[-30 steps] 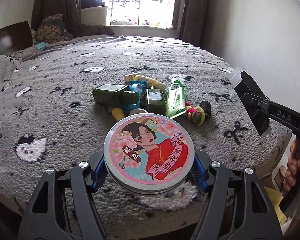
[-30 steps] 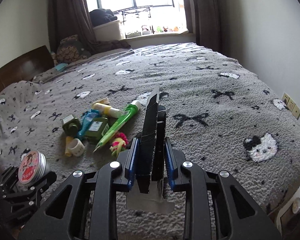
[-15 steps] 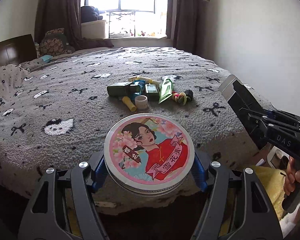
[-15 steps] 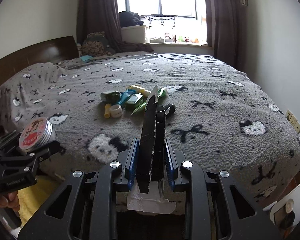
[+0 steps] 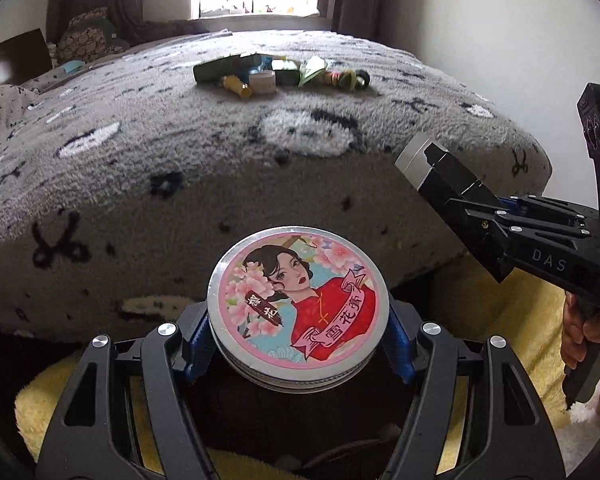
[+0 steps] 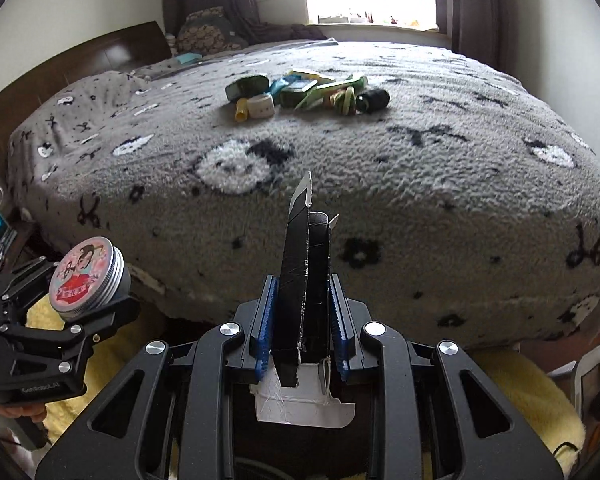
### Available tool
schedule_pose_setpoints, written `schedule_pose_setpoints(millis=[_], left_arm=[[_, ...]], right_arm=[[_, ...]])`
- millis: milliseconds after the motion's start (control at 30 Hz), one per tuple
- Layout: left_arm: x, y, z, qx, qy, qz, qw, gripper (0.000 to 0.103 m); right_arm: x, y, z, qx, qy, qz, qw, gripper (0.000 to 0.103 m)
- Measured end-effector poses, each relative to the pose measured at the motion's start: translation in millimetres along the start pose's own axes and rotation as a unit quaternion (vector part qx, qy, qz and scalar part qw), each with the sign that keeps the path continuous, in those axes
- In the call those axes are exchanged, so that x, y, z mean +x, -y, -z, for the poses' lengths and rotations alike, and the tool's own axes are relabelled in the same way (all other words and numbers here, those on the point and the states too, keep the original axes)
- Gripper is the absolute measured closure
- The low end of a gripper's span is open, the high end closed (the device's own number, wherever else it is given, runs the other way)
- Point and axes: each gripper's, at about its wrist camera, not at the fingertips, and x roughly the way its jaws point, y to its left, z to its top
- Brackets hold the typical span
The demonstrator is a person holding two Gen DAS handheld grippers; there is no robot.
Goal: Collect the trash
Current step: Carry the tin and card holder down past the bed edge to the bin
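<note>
While both claws hang out past the near edge of the bed (image 6: 440, 216), each one has its hands full. The left claw (image 5: 298, 334) is closed tight around a round tin (image 5: 298, 309) with a lady painted on the lid, and the tin lies flat with its lid facing up. The right claw (image 6: 302, 322) pinches a flat black packet (image 6: 304, 272), which stands on its thin edge with its long side pointing toward the bed. More trash sits in a little pile (image 6: 306, 92) far away, near the middle of the bed, straight ahead of both claws. Something yellow and fluffy (image 5: 512, 308) lies down below the claws. I think the tin and the packet must be dropped somewhere first, but no trash bin shows.
</note>
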Motion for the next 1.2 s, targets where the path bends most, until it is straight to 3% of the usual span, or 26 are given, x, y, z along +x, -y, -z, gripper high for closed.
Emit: schedule_pose_setpoints(millis=[400,700,900,1100,1167,1200], left_arm=[[63,-13,42,-0.029,-0.106,0.030,0.9935,0.037],[112,-3,64,-0.016,-0.198,0.047,0.9790,0.037],[127,5,76,-0.007,-0.233,0.048,0.9712,0.037],[129,1,71,-0.015,-0.242,0.052,0.9688,0.037],[134,-1,77,-0.012,-0.242,0.055,0.9686,0.037],[136,-3,74,-0.011,-0.242,0.056,0.9686,0.035]], right_arm=[[51,-2,36,0.006,-0.087,-0.013,0.996,0.077],[102,5,71,0.038,-0.189,-0.043,0.980,0.077],[118,6,84,0.043,-0.221,-0.047,0.973,0.077],[127,4,90,0.047,-0.229,-0.047,0.971,0.070],[128,2,89,0.049,-0.229,-0.048,0.971,0.063],[127,4,89,0.051,-0.227,-0.047,0.971,0.055]])
